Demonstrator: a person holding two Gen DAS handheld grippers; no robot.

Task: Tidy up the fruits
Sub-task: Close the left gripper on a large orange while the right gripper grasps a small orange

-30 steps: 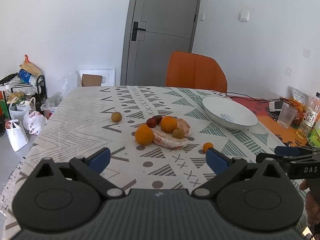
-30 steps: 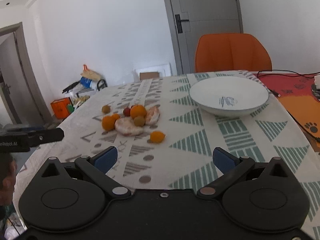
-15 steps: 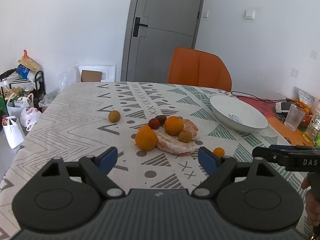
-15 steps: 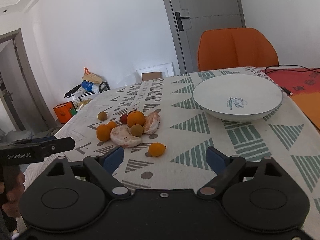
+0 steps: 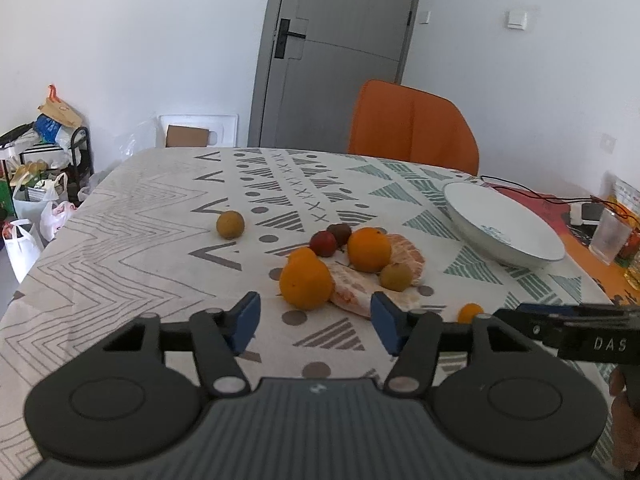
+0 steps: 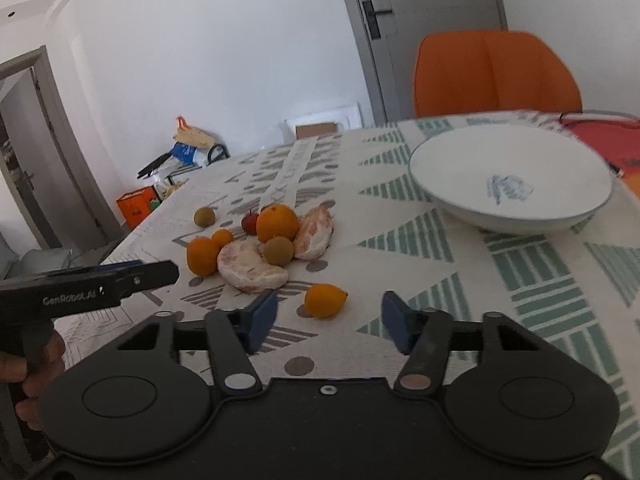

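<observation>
A cluster of fruit lies mid-table: a near orange (image 5: 306,283), a second orange (image 5: 369,249), peeled pomelo segments (image 5: 352,290), a dark red fruit (image 5: 323,243) and a brown-green fruit (image 5: 395,276). A lone brown fruit (image 5: 230,224) sits to the left. A small orange kumquat (image 6: 324,300) lies apart, just ahead of my open, empty right gripper (image 6: 326,322). My left gripper (image 5: 314,322) is open and empty, just short of the near orange. An empty white bowl (image 6: 510,178) stands at the right.
The table has a patterned cloth (image 5: 140,240). An orange chair (image 5: 412,124) stands at the far side. A glass (image 5: 610,236), bottles and cables crowd the right edge. Bags and a rack (image 5: 36,168) stand on the floor at left.
Both grippers have moved forward and lower toward the fruit. The jaws of both have narrowed somewhat but stay open. No fruit has moved.
</observation>
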